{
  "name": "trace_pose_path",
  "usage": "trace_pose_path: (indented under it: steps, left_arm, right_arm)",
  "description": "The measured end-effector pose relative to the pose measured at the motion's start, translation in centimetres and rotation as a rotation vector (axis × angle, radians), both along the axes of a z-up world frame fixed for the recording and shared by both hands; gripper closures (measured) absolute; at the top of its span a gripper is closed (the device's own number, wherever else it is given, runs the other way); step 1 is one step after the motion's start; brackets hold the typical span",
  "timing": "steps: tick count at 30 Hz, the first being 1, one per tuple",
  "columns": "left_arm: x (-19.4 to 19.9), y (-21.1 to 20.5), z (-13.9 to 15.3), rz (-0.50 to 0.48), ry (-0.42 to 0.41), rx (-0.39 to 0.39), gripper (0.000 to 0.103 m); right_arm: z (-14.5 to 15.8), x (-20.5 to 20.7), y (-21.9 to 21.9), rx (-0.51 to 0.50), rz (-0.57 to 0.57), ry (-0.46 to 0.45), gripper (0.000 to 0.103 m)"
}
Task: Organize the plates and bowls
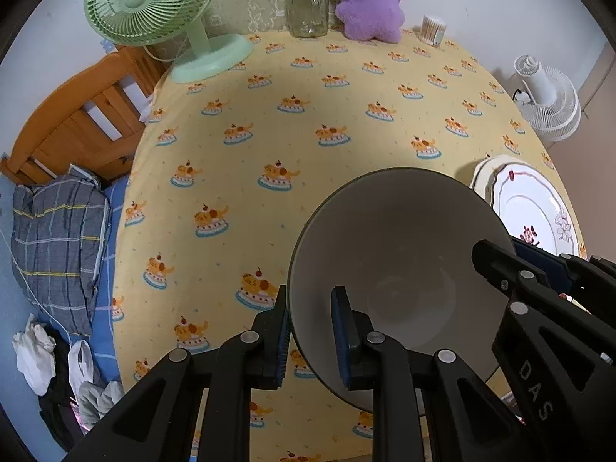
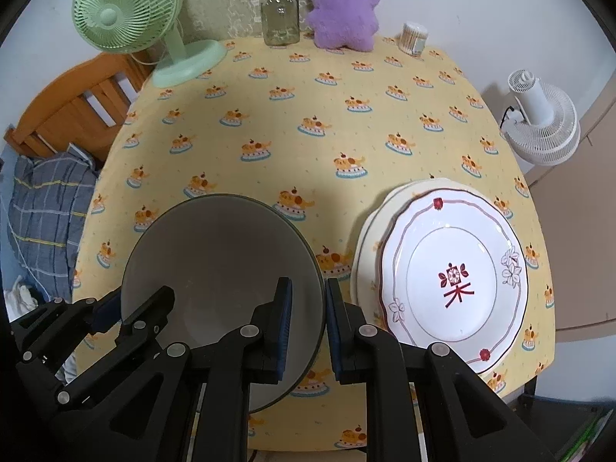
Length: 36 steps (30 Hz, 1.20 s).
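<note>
A grey bowl (image 1: 404, 246) (image 2: 215, 254) with a dark outside hangs over the front part of the tablecloth, held by both grippers. My left gripper (image 1: 313, 333) is shut on its left rim, one pad inside and one outside. My right gripper (image 2: 308, 323) is shut on the opposite rim in the same way. Each gripper shows in the other's view: the right gripper (image 1: 512, 252) and the left gripper (image 2: 133, 302). To the right of the bowl a white plate (image 2: 450, 277) (image 1: 539, 211) with red and grey flowers lies stacked on a cream plate (image 2: 367, 231) (image 1: 483, 177).
Along the table's far edge stand a green fan (image 2: 127, 11), a glass jar (image 2: 279, 13), a purple plush toy (image 2: 342, 7) and a cotton swab tub (image 2: 414, 36). A white fan (image 2: 543, 119) stands off the right side; a wooden bed frame (image 1: 77, 115) and checked pillow (image 1: 57, 238) lie left.
</note>
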<state>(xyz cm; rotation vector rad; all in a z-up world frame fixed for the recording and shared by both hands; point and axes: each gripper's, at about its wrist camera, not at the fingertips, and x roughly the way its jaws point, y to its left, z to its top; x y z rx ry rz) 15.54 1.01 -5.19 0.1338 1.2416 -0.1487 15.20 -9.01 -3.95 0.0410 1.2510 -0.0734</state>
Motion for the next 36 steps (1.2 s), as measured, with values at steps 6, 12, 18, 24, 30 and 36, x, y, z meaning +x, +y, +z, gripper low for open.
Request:
trace_pose_path:
  steps: [6, 12, 18, 24, 30, 36]
  left_arm:
    - [-0.1, -0.3, 0.0, 0.006, -0.021, 0.014, 0.085]
    - [-0.5, -0.2, 0.1, 0.001, -0.022, -0.027, 0.07]
    - [-0.2, 0.4, 0.2, 0.002, -0.03, -0.038, 0.041]
    - [0.3, 0.6, 0.1, -0.001, -0.023, -0.053, 0.028]
    - [0.4, 0.7, -0.8, -0.014, 0.011, -0.071, 0.028]
    - [0.5, 0.4, -2.2, -0.037, 0.044, -0.101, 0.038]
  right_arm:
    - [-0.4, -0.3, -0.3, 0.012, -0.002, 0.004, 0.083]
    - [-0.4, -0.5, -0.2, 0.036, 0.009, 0.0, 0.074]
    - [0.3, -0.8, 0.5, 0.057, 0.007, -0.055, 0.033]
    - [0.1, -0.4, 0.4, 0.087, -0.023, -0.034, 0.033]
    - [-1.1, -0.1, -0.1, 0.112, -0.047, 0.003, 0.034]
    - [-2.4, -0.1, -0.2, 0.109, -0.07, 0.023, 0.052]
